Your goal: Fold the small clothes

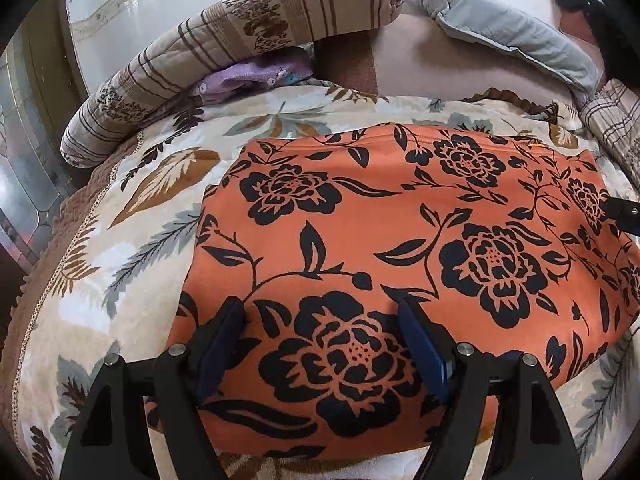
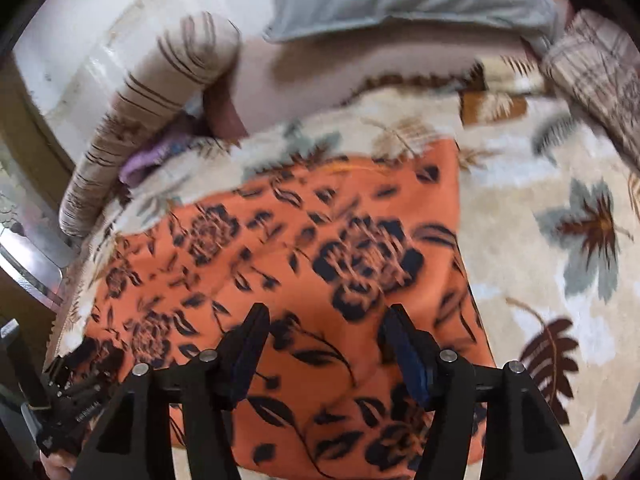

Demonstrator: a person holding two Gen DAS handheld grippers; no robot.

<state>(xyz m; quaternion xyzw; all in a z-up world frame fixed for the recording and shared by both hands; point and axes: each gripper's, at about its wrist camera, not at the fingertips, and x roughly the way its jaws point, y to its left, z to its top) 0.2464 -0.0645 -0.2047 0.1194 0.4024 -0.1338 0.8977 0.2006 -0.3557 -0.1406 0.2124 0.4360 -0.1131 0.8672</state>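
Note:
An orange garment with a black flower print (image 1: 400,248) lies flat and folded on a floral bed cover (image 1: 132,216). My left gripper (image 1: 320,308) is open and empty, its fingers above the garment's near edge. In the right wrist view the same garment (image 2: 320,264) is blurred by motion. My right gripper (image 2: 324,316) is open and empty above the garment's near right part. The tip of the right gripper shows at the far right of the left wrist view (image 1: 624,216). The left gripper's body shows at the lower left of the right wrist view (image 2: 68,400).
A striped bolster pillow (image 1: 224,56) and a grey pillow (image 1: 512,28) lie at the head of the bed. A purple cloth (image 1: 248,76) is tucked under the bolster. A checked pillow (image 2: 600,84) lies at the right. The bed edge falls off at the left.

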